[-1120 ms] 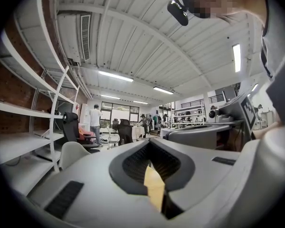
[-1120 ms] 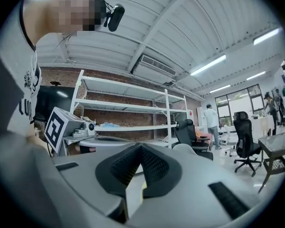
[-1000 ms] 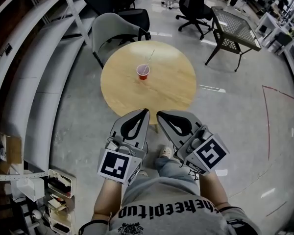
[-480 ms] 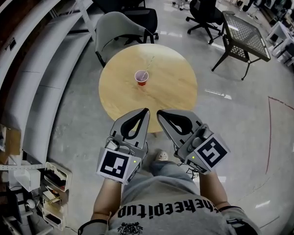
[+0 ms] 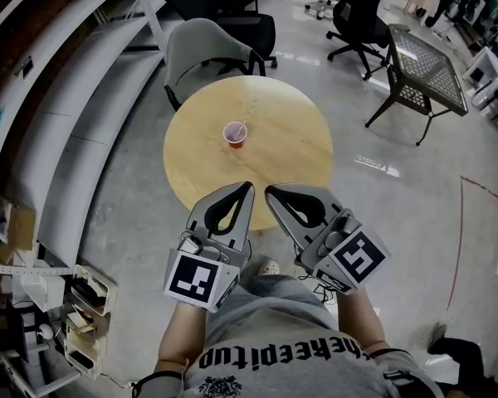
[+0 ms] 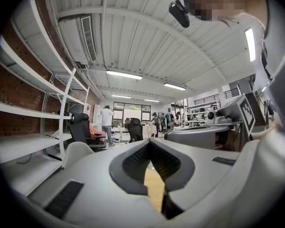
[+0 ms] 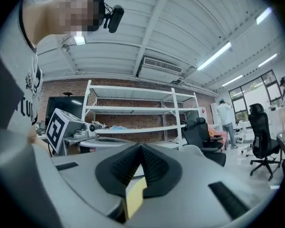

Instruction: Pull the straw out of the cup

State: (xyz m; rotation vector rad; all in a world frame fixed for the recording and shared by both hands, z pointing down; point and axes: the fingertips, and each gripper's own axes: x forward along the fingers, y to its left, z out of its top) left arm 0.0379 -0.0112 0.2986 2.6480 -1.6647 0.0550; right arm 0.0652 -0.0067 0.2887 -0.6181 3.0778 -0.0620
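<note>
Approach step, by my read: left gripper (image 5: 246,189) hangs short of the table's (image 5: 299,164) near edge, jaws pressed together on nothing; the red cup (image 5: 235,134) sits mid-table, straw (image 5: 241,126) leaning toward the far edge; right gripper (image 5: 270,192) likewise clamped empty. Next: reach in, part 1 pair of jaws, pinch the straw.
</note>
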